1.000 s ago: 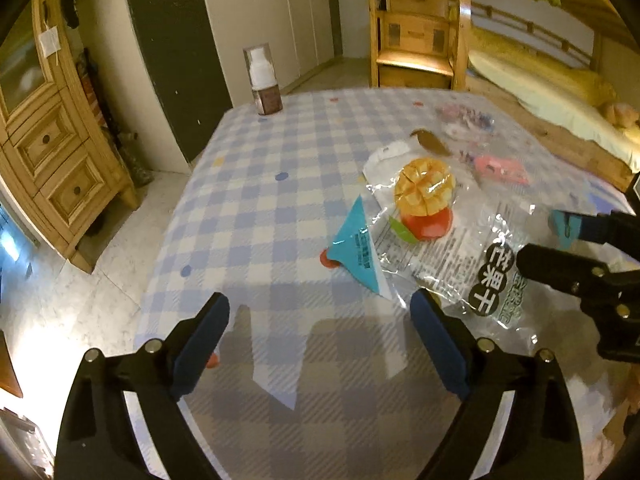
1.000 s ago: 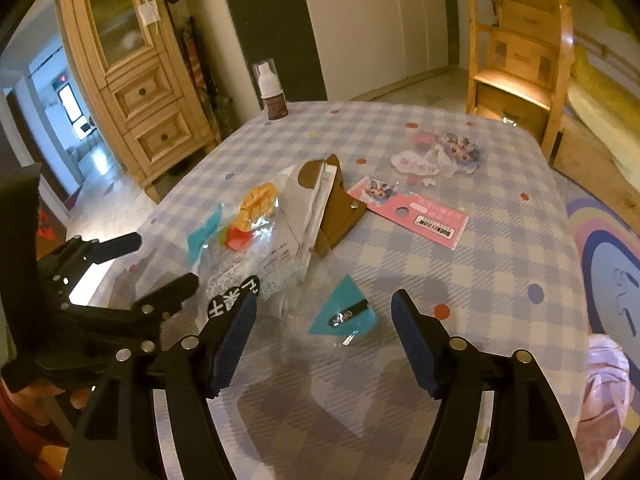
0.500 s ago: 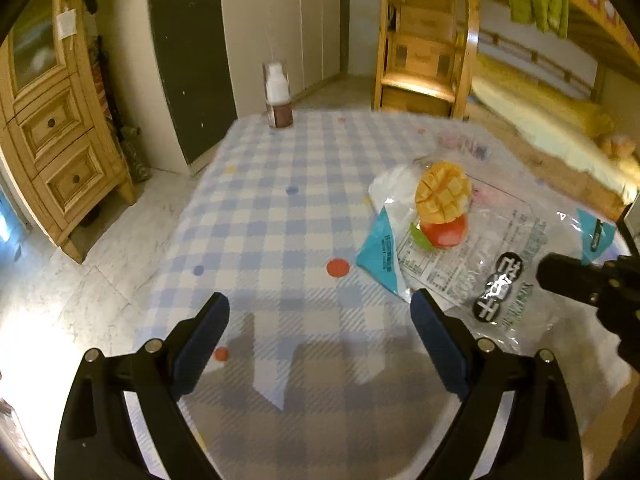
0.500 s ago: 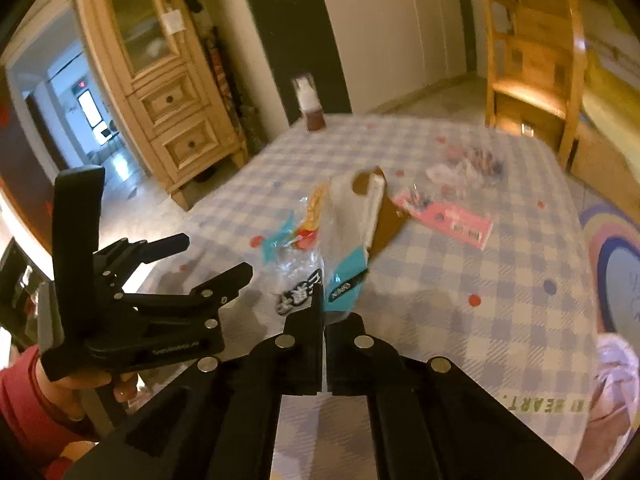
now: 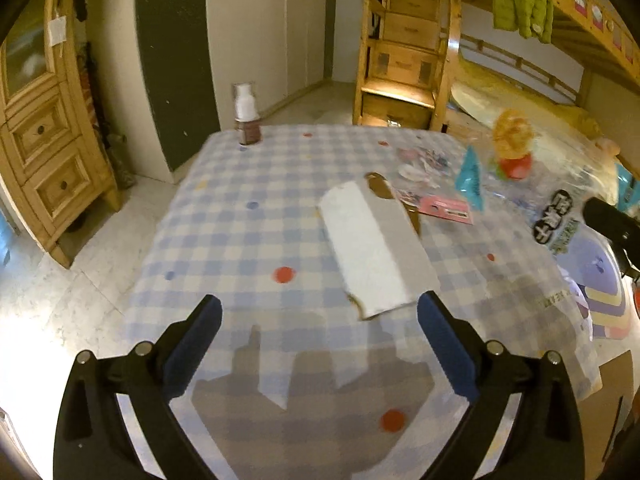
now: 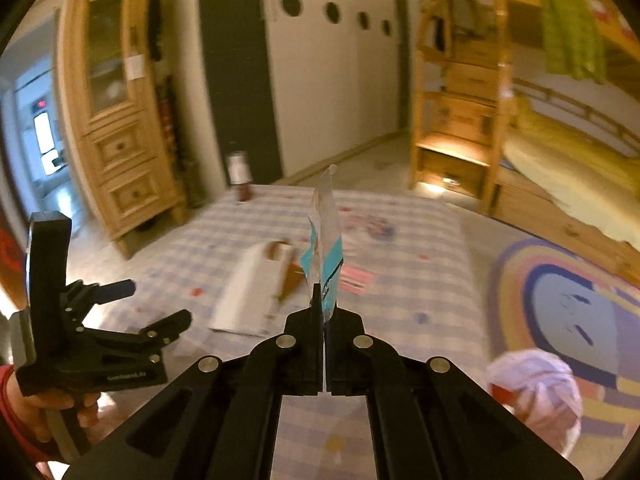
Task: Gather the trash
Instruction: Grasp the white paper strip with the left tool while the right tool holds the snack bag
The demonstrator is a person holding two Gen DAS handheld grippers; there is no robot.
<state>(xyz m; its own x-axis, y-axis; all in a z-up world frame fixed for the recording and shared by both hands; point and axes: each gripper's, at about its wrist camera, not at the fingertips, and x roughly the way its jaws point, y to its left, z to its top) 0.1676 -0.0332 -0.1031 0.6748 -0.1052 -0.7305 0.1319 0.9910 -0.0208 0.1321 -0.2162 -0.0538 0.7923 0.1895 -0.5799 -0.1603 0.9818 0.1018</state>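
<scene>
My right gripper [image 6: 323, 300] is shut on a clear plastic snack bag [image 6: 325, 236] with teal corners and holds it up above the table. In the left wrist view the same bag [image 5: 516, 160] hangs in the air at the right, with a mango picture and black lettering. My left gripper [image 5: 320, 320] is open and empty over the near part of the checked tablecloth [image 5: 248, 220]. A white and brown paper bag [image 5: 374, 248] lies flat just ahead of it. A pink card [image 5: 444, 208] and small wrappers [image 5: 420, 160] lie beyond.
A pump bottle [image 5: 246, 120] stands at the table's far left corner. A wooden cabinet [image 5: 44, 128] is to the left, a bunk bed ladder [image 5: 404, 52] behind. A white bag [image 6: 536, 384] and a round rug [image 6: 572, 312] are on the floor to the right.
My right gripper shut on the plastic bag and lifted it off the table to the right. That uncovered the paper bag. My left gripper stayed open and drew back a little.
</scene>
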